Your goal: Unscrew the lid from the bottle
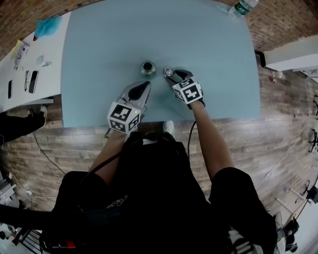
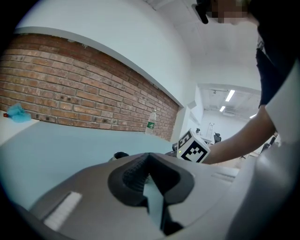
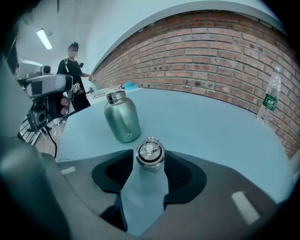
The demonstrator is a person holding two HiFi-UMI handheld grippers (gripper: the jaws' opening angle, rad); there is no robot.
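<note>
A wide pale blue tabletop (image 1: pixel 208 44) fills the middle of the room, with a brick wall behind it. The person leans over its near edge with a gripper in each hand.

The left gripper (image 2: pixel 149 158) lies low and close to level, aimed at the middle of the tabletop. Its fingers are pressed together at the tips and there is nothing between them. The right gripper (image 3: pixel 149 153) tilts steeply down just beside it. Its fingers are set around the lid (image 1: pixel 169 72), which fills the gap between the tips, with a pad against each side.

A clear plastic water bottle (image 1: pixel 243 7) stands at the far right corner, well apart from everything else.

The bottle (image 3: pixel 122 117), a squat green-grey metal flask, stands upright near the centre of the tabletop. Its long axis is vertical and its bare, uncapped neck points straight up. It sits ahead of the left gripper's tips and touches neither gripper.

The lid is off the bottle and rests on the tabletop just to the bottle's right, near it but not touching. It is a small steel cap, sitting the right way up with its wire carry ring on top
</note>
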